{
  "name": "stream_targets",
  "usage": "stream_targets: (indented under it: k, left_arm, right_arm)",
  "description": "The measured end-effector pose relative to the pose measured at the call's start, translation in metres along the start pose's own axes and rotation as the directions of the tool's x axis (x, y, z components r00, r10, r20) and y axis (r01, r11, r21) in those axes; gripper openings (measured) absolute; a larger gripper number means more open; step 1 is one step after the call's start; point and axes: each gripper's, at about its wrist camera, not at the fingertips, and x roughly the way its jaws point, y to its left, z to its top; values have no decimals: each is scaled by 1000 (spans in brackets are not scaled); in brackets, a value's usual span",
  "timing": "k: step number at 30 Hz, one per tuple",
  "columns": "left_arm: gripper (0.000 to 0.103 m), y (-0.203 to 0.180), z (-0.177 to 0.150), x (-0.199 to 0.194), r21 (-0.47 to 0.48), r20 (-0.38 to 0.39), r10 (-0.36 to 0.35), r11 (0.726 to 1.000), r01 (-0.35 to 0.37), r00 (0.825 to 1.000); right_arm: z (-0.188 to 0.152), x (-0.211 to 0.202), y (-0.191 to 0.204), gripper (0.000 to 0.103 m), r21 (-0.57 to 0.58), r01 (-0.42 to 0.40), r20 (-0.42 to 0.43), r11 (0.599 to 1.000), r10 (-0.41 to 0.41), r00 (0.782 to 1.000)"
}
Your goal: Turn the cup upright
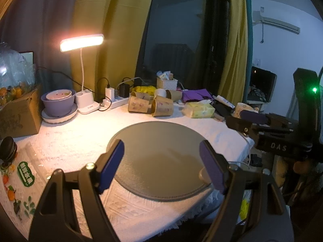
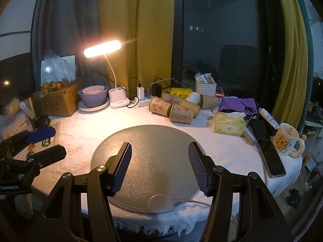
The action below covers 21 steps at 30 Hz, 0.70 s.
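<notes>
Both grippers are held with jaws spread wide and nothing between them. From the left wrist view, the left gripper [image 1: 161, 157] is seen above the near part of a round grey mat [image 1: 159, 141], while the right gripper [image 1: 250, 121] is seen at the right edge of the same view, past the mat. From the right wrist view, the right gripper [image 2: 159, 161] is likewise poised over the mat [image 2: 153, 141], and the left gripper [image 2: 38, 143] is seen to the far left.

Beyond the mat, on the white tablecloth [image 2: 80, 133], a cluster of brown paper cups [image 2: 177, 106] is found lying on their sides, well apart from both grippers. A tissue pack [image 2: 229, 124] lies just right of them, and a cartoon mug [image 2: 286, 140] stands upright near the table's right edge. A lit desk lamp [image 2: 103, 48] is seen at the back left, beside a purple bowl [image 2: 92, 96].
</notes>
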Motion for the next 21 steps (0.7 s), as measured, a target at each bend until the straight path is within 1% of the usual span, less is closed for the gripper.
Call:
stream_targets:
  k: [21]
  left_arm:
    - [78, 2, -2, -1, -14, 0, 3, 1000, -3, 1000]
  right_arm:
    - [0, -1, 3, 61, -1, 1, 1, 1000, -1, 1000]
